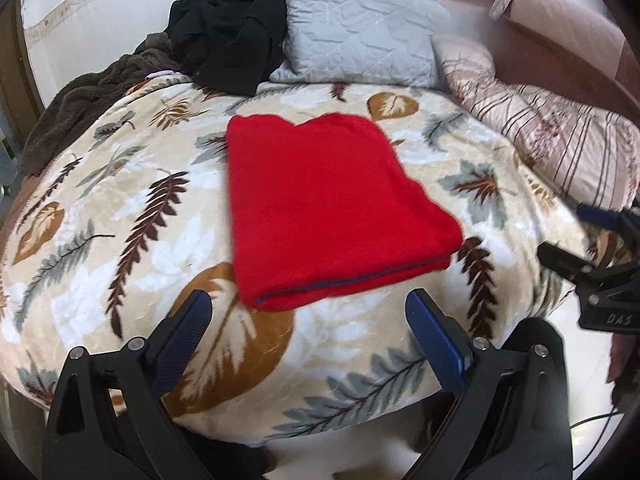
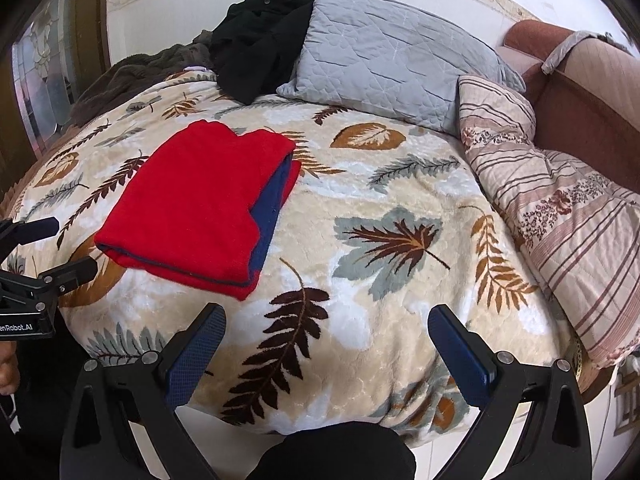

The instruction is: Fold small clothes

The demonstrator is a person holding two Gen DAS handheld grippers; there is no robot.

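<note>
left tongs [image 1: 308, 312] released | right tongs [image 2: 326, 326] released | red garment [image 1: 328, 208] folded, just beyond left tongs

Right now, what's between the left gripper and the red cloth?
Nothing but bare leaf-print blanket separates the left gripper from the folded red cloth, shown in the left wrist view.

Ahead of the tongs spreads a cream leaf-print blanket [image 2: 360, 208] covering the bed. Far beyond them, a grey quilted pillow [image 2: 384, 60] leans at the head, with a heap of black clothing [image 2: 260, 40] just to its left, touching it. Further left, a dark brown fleece throw [image 1: 76, 104] trails off. Off to the right lies a striped floral quilt [image 2: 560, 216], a reddish-brown sofa [image 2: 592, 112] behind it.
</note>
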